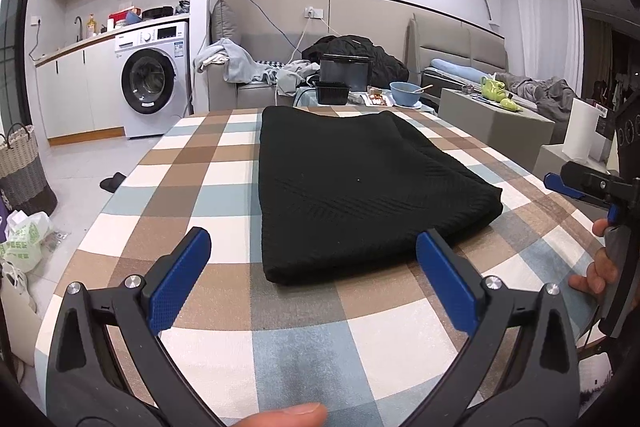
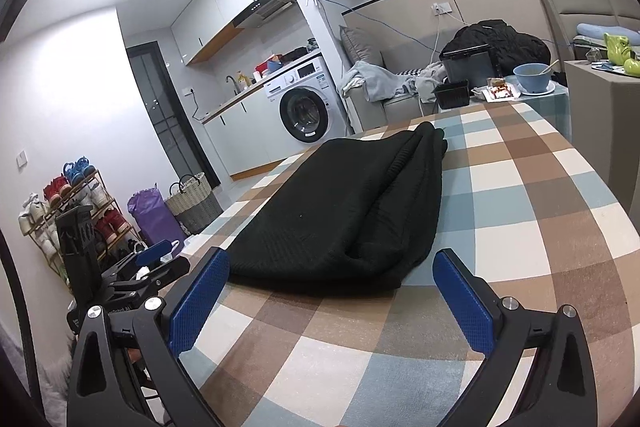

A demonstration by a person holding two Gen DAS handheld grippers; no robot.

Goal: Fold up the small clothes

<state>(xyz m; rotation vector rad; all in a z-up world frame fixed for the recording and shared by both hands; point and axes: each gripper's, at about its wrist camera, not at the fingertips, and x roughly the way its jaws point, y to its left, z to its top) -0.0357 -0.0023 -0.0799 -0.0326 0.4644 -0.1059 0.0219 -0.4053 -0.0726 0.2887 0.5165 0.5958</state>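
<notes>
A black knit garment (image 1: pixel 352 187) lies folded into a thick rectangle on the checked tablecloth (image 1: pixel 192 163). My left gripper (image 1: pixel 314 259) is open and empty, its blue pads just short of the garment's near edge. In the right wrist view the same garment (image 2: pixel 340 211) shows its stacked folded layers. My right gripper (image 2: pixel 332 287) is open and empty, close to the garment's near end. The right gripper also shows at the right edge of the left wrist view (image 1: pixel 576 187), and the left gripper at the lower left of the right wrist view (image 2: pixel 156 259).
A side table beyond the far table edge holds a black bin (image 1: pixel 344 71), a black tray (image 1: pixel 332 93) and a blue bowl (image 1: pixel 406 93). A sofa with clothes (image 1: pixel 240 63), a washing machine (image 1: pixel 154 79) and a woven basket (image 1: pixel 22 167) stand around.
</notes>
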